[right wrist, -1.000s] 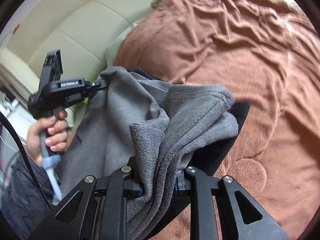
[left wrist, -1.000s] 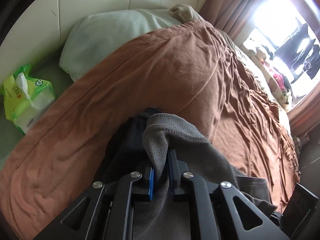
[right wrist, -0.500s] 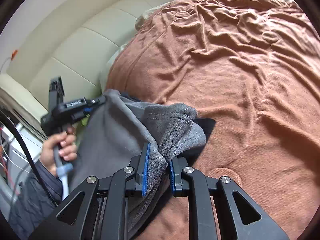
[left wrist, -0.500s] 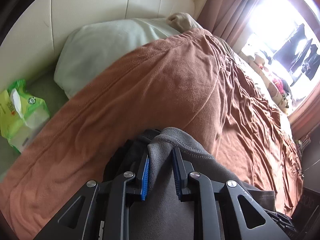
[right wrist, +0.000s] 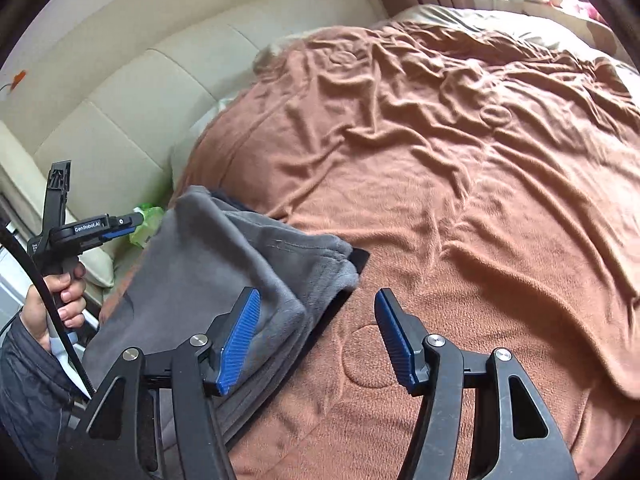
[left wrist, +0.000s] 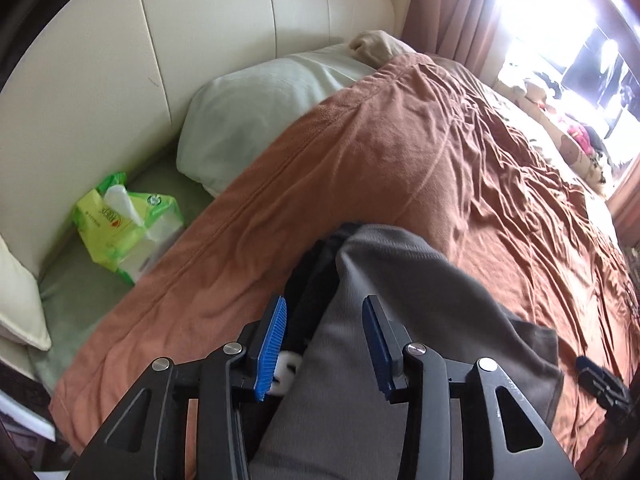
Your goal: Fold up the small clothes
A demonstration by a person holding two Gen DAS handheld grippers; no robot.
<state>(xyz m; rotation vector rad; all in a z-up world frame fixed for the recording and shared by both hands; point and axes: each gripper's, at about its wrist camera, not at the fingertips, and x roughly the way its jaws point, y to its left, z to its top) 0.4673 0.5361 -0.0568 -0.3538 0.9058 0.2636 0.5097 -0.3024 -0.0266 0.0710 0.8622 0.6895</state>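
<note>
A folded grey fleece garment [right wrist: 216, 264] lies on the brown blanket [right wrist: 460, 168], on top of a black piece of clothing [left wrist: 310, 280] that peeks out at its far edge. My left gripper [left wrist: 324, 300] hovers just over the grey garment [left wrist: 400, 280]; its jaws are opening and its blue pads [left wrist: 272, 340] stand clear of the cloth. My right gripper [right wrist: 318, 292] is also opening above the garment's right corner, with nothing pinched between its pads. The right wrist view shows the left gripper [right wrist: 138, 222] at the left, held by a person's hand [right wrist: 64, 300].
A pale green pillow [left wrist: 264, 108] and a cream padded headboard [left wrist: 200, 32] lie beyond the blanket. A green tissue pack [left wrist: 124, 228] sits in the gap to the left. Curtains [left wrist: 452, 4] and a bright window [left wrist: 560, 28] are at the far right.
Both grippers let go of the grey garment, opened and drew back and upward. The garment, bunched and lifted before, now lies flatter and folded on the blanket.
</note>
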